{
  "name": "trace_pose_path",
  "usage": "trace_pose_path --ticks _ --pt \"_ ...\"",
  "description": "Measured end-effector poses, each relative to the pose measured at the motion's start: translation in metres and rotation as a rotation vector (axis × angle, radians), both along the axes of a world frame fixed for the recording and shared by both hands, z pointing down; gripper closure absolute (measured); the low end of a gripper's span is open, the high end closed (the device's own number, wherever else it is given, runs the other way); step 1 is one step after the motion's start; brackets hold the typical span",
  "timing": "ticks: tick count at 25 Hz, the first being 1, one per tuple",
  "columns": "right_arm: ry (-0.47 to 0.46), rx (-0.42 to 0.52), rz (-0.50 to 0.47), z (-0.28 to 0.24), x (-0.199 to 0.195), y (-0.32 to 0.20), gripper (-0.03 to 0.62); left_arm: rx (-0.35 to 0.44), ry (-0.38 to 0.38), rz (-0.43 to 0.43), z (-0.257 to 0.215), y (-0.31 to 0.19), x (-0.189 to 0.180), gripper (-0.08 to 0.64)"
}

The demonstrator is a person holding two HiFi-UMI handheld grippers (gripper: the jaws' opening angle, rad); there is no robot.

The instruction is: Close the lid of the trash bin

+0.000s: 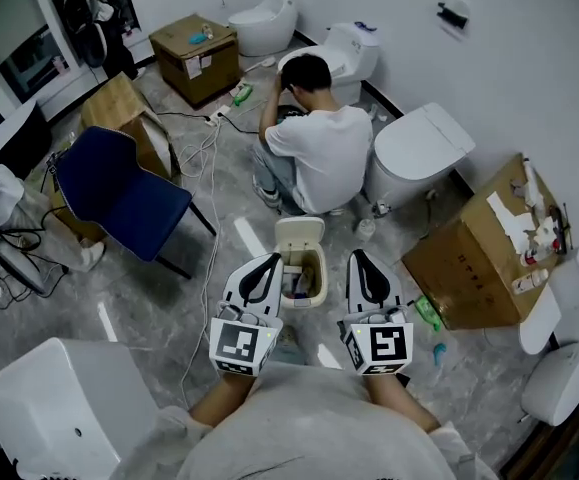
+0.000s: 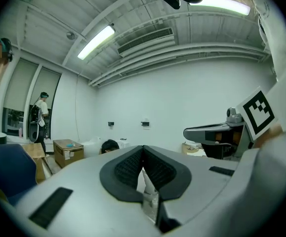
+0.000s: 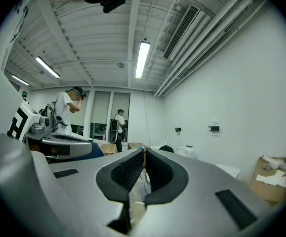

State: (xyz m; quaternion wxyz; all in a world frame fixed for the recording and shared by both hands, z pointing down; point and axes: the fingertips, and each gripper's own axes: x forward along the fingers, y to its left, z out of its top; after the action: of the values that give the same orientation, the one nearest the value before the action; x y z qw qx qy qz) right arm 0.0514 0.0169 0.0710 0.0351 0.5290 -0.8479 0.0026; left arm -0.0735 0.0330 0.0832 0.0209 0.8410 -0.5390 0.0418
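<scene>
Left tongs (image 1: 271, 259): held level above the floor, just left of the bin; the two tips are pressed together with nothing between them, seen plainly in the left gripper view (image 2: 143, 147).
Right tongs (image 1: 357, 257): held level, just right of the bin; the tips meet, nothing clamped, as the right gripper view (image 3: 143, 151) shows.
Marker cubes: one on the back of each gripper, left (image 1: 239, 346) and right (image 1: 381, 346), close to the holder's body.
Trash bin (image 1: 306, 280): small, pale, standing on the floor between the two tongs and slightly ahead of them; some refuse shows inside.
Lid (image 1: 300, 234): open, standing up at the far edge of the bin, touched by neither gripper.
Floor (image 1: 149, 298): grey marbled tile with bright ceiling-light reflections.
Crouching person (image 1: 314, 148): white shirt, back turned, just beyond the bin, bent towards a toilet (image 1: 347, 53).
Second toilet (image 1: 424, 146): white, lid down, to the right of the crouching person.
Blue chair (image 1: 119, 193): left of the bin, well apart from it.
Cardboard box (image 1: 484, 253): large, right of the bin, papers and small items on top.
Cables (image 1: 204, 158): white, trailing across the floor from the chair side.
White basin (image 1: 59, 408): lower left corner, beside the holder.
</scene>
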Motion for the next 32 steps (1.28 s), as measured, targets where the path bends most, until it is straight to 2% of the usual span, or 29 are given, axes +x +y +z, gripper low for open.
trace_pose_path --ticks 5,16,20,27,32 --pt "0.021 -0.005 0.021 0.009 -0.008 -0.04 0.555 -0.005 0.003 0.049 0.013 -0.042 -0.007 0.54" --pt "0.074 -0.039 -0.01 0.038 -0.017 -0.076 0.555 -0.032 0.041 0.036 0.046 -0.08 -0.021 0.54" --pt "0.086 -0.039 -0.047 0.044 -0.024 -0.095 0.555 0.006 0.079 0.031 0.044 -0.098 -0.019 0.54" --pt "0.13 -0.031 -0.117 0.061 -0.028 -0.132 0.555 0.012 0.075 0.028 0.054 -0.131 -0.016 0.54" --pt "0.143 -0.02 -0.132 0.072 -0.021 -0.163 0.555 0.006 0.053 0.02 0.073 -0.151 -0.012 0.54"
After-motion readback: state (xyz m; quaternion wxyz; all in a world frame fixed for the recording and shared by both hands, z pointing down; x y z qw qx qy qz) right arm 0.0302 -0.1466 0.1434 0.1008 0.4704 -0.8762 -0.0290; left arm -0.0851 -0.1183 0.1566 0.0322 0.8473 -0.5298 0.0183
